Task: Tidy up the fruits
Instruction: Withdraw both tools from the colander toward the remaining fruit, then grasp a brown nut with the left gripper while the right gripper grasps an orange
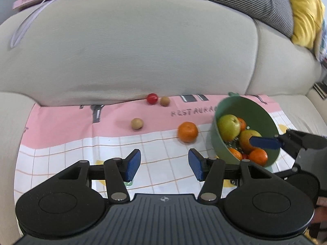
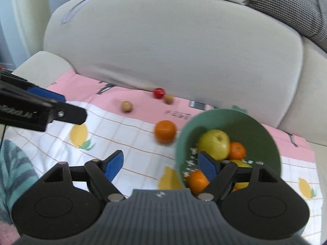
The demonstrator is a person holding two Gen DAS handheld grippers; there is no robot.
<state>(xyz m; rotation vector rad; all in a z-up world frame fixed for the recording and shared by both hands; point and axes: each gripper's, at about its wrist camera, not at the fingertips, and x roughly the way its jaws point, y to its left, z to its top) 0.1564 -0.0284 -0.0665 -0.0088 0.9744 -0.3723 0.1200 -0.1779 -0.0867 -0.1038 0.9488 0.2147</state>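
1. We see a sofa seat covered by a pink and white checked cloth with lemon prints; the fruit lies on this cloth.
2. A green bowl sits at the right side of the cloth, tipped so its mouth faces the cameras.
3. Inside the bowl we count a yellow-green apple, a second yellowish fruit below it and several small oranges; one orange lies against the lower rim.
4. Loose on the cloth: one orange just left of the bowl, apart from its rim.
5. Further back, a red tomato and a brown round fruit lie side by side at the foot of the backrest.
6. Another brown round fruit lies alone on the pink band, well apart from that pair.
7. Left gripper: blue pads spread, nothing between them, hovering over the white checked part of the cloth.
8. Right gripper: jaws spread wide and just finishing their opening; nothing is pinched. In its own view the bowl's near rim lies between the pads, and one pad overlaps the bowl's mouth in front of the fruit.
9. From the left wrist view, the right gripper's pad overlaps the bowl's mouth from the right.
10. A striped teal sleeve shows at the left edge of the right wrist view.
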